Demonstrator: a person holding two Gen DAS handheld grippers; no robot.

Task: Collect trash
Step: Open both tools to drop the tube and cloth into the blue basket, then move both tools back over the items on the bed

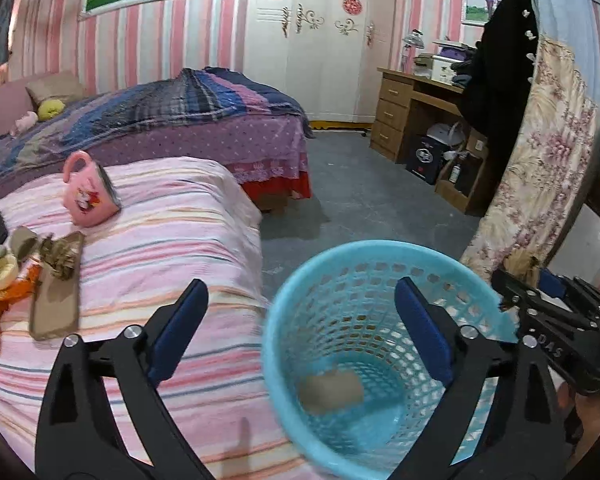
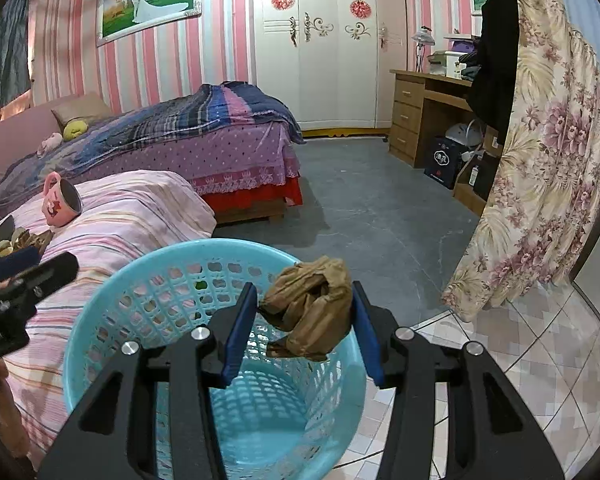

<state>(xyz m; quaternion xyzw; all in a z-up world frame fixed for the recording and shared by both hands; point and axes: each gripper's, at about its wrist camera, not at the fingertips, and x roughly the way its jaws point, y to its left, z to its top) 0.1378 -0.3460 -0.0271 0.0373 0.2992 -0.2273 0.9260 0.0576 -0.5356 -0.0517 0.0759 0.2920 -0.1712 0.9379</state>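
The right gripper [image 2: 306,312] pinches a crumpled brown paper [image 2: 310,308] over the blue basket [image 2: 100,312]. Let go right above the middle. The left gripper [image 1: 300,320] is spread wide, holding nothing. Maybe paper already sits inside.

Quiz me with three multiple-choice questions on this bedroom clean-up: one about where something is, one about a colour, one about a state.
1. Where is the pink mug?
A. on the striped bed
B. in the basket
C. on the desk

2. What colour is the basket?
A. red
B. light blue
C. black

3. The right gripper is:
A. open and empty
B. out of view
C. shut on the crumpled brown paper

Answers:
1 A, it lies tipped on the striped cover.
2 B, its mesh wall is light blue.
3 C, the paper sits pinched between its fingers, above the basket.
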